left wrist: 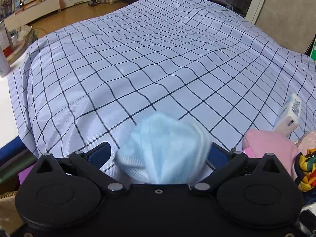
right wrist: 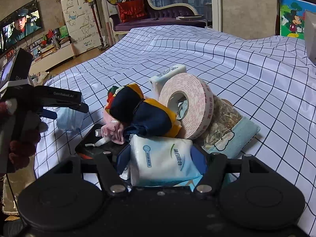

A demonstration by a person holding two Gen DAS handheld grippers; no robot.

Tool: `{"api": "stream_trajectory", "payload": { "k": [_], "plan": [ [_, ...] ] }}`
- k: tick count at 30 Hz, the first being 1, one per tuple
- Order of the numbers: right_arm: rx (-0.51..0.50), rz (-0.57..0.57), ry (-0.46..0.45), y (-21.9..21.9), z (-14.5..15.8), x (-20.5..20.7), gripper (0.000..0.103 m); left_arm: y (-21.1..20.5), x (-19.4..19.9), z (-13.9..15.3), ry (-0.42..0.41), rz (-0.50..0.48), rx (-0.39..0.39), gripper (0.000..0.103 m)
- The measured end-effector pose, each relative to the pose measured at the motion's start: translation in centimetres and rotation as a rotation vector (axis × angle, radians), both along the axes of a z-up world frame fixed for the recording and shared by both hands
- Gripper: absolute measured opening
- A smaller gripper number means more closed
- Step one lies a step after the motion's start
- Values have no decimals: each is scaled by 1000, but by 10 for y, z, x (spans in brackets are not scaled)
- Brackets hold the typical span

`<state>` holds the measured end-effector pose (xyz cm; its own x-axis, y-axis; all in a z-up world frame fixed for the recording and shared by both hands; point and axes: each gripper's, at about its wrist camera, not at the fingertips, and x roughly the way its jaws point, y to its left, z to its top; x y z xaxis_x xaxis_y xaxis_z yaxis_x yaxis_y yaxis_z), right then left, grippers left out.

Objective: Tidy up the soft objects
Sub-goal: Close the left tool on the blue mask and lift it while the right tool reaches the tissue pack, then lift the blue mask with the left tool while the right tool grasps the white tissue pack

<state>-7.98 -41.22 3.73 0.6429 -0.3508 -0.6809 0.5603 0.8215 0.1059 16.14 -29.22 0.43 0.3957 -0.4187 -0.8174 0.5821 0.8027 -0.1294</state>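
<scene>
Left gripper (left wrist: pixel 161 154) has its jaws closed on a bunch of light-blue face masks (left wrist: pixel 164 146), lifted clear of the checked tablecloth (left wrist: pixel 138 69), and the right wrist view confirms it, the left gripper (right wrist: pixel 59 110) hanging off to the side of the pile with that pale bundle (right wrist: pixel 69 120) at its tips. Over on the other side, the right gripper (right wrist: pixel 162 165) is clamped on a soft tissue pack (right wrist: pixel 164 164), its blue fingers (right wrist: pixel 199 162) pressing into both flanks. That pack sits at the near edge of the clutter, right up against a knotted multicoloured scarf (right wrist: pixel 138 110), a pink scrunchie (right wrist: pixel 114 130), a roll of foam tape (right wrist: pixel 187 106) and a clear pouch of dried bits (right wrist: pixel 223 122). The masks look feather-light and floppy, so pinching the stack across its pleated middle should stop layers fanning out or slipping free. The tissue pack will squash and its wrapper looks slick; a grip across the full width, well down the body, seems safest. The scarf, when its turn comes, should lift best by its knot.
</scene>
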Motion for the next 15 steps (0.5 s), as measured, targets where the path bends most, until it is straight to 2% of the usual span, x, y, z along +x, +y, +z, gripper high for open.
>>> {"api": "stream_trajectory", "payload": {
  "k": [2,4,6,10,12,13,15],
  "plan": [
    [0,-2,-3,0,0,-1,65,-3,-1,-2,1,-20,8,98],
    [-5,-5,-4,1,1,-2,64,-4,-3,-5,6,-32,15,93],
    [-7,-6,-7,1,2,-3,63,-4,-5,-9,7,-39,26,78],
    [-10,-13,-18,1,3,-6,60,-1,-12,-8,-12,-47,26,67],
    [-12,-15,-30,1,4,-9,56,2,-15,-3,-14,-52,18,60],
    [-12,-15,-38,1,5,-11,50,5,-17,0,-13,-51,11,60],
    [-5,-17,-67,0,7,-16,45,13,-21,8,-7,-49,-8,60]
  ]
}}
